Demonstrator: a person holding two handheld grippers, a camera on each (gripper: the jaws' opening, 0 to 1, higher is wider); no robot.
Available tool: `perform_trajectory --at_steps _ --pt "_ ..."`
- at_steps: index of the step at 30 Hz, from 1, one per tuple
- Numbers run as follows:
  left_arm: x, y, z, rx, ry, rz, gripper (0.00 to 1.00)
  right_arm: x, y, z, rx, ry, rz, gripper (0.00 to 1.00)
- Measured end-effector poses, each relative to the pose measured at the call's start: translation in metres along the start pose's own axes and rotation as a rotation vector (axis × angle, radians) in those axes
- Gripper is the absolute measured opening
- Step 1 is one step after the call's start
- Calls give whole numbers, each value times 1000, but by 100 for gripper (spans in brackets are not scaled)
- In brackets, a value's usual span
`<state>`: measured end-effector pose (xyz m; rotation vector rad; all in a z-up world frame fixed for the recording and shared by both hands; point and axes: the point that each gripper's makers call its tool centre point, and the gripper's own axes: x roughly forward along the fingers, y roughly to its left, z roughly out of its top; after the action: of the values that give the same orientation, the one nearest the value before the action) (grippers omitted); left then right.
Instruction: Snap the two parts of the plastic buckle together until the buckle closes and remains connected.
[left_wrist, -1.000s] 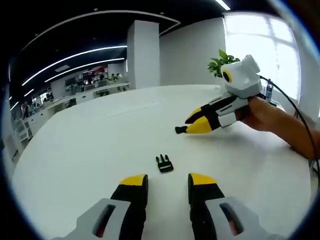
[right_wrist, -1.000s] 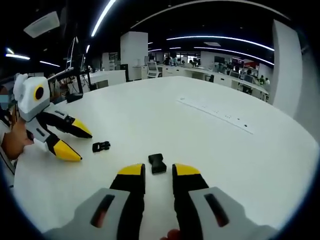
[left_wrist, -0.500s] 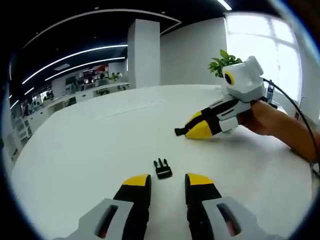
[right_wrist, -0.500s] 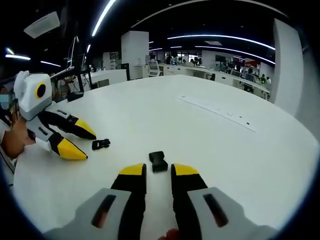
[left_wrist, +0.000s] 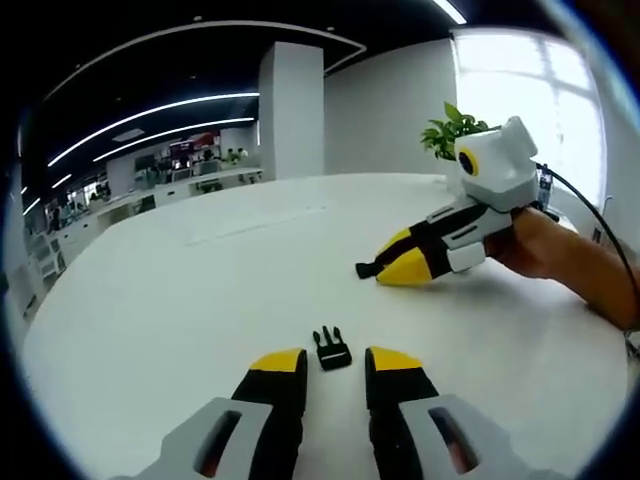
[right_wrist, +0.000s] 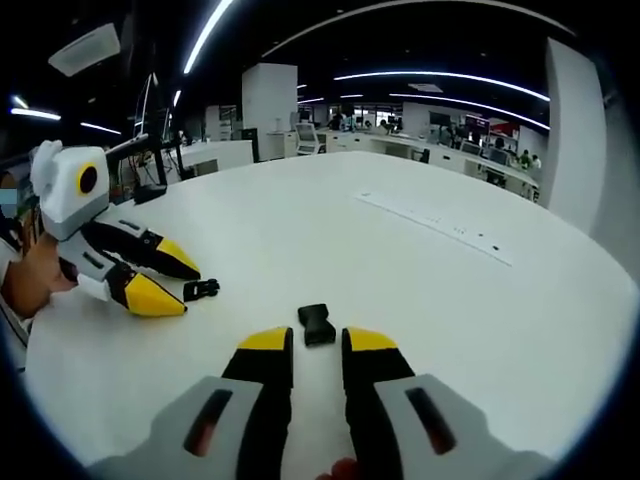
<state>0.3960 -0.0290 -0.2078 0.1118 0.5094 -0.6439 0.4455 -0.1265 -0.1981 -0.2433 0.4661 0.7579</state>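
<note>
Left claw: your left gripper (left_wrist: 334, 362) sits low over the table with its yellow-tipped jaws spread a little, nothing between them; in the right gripper view it (right_wrist: 178, 287) comes in from the left, jaws parted, tips pointing at the pronged piece.
Right claw: your right gripper (right_wrist: 305, 340) also has its jaws slightly apart and pinches nothing; in the left gripper view it (left_wrist: 390, 264) lies near the table on the right, with your hand (left_wrist: 535, 243) behind it, and its yellow tips look close together.
Pronged buckle half: the pronged piece (left_wrist: 331, 348) lies flat on the table just ahead of your left jaws, centred on the gap, prongs pointing away; the right gripper view shows it (right_wrist: 201, 290) just beside the left gripper's tips.
Socket buckle half: the socket piece (right_wrist: 317, 325) lies just ahead of your right jaws; in the left gripper view it (left_wrist: 366, 269) sits at the right gripper's tips, and you cannot tell whether they touch it.
Buckle state: the two halves lie apart, not joined.
Surface: a wide white table (left_wrist: 180, 290) with a rounded edge, bare around the parts; a faint lighter strip (right_wrist: 430, 228) crosses it farther off.
Room: open office with long ceiling light strips (right_wrist: 440, 76), a white square column (left_wrist: 290, 110), desks (right_wrist: 225, 153) in the distance, a bright window (left_wrist: 520, 90) and a green plant (left_wrist: 450, 125).
</note>
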Motion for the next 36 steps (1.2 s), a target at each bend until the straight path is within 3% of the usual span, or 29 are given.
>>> perform_trajectory --at_steps 20,36 --pt "0 8 0 -23 -15 22 12 2 0 0 -13 -4 1 15" --pt "2 8 1 -22 -24 18 13 10 -7 0 -4 -13 5 14"
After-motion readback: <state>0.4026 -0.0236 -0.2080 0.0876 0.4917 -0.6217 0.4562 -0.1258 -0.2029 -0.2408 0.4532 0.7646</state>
